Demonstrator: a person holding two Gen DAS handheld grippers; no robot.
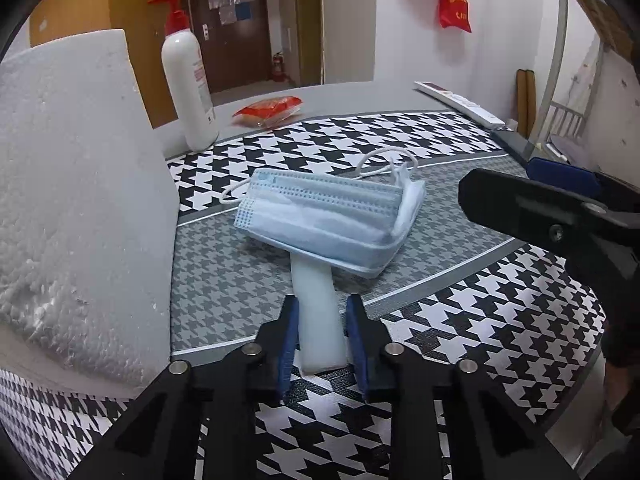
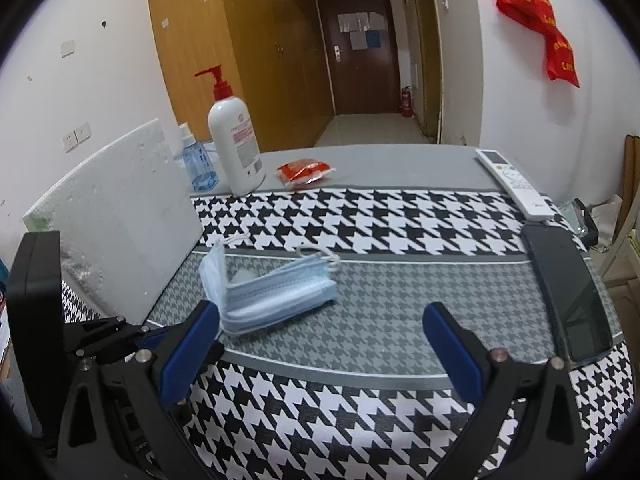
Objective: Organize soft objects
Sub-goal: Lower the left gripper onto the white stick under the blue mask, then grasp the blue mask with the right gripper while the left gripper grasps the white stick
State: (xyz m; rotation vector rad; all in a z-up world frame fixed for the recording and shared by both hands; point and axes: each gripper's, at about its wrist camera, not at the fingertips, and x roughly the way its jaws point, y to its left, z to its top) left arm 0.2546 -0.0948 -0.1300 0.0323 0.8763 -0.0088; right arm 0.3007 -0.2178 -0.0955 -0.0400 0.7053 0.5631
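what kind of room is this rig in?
Probably a dorm or small flat, not a lab: wooden wardrobes line a hallway to an entry door, and the table holds a pump bottle and remote.

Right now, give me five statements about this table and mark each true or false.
1. The stack of face masks rests partly on the white block. True.
2. The left gripper has the white block between its jaws. True.
3. The right gripper is clamped on the masks. False: its jaws stand wide apart, holding nothing.
4. The pump bottle lies on its side. False: it stands upright.
5. The remote control sits on top of the masks. False: it lies apart, at the table's far right edge.
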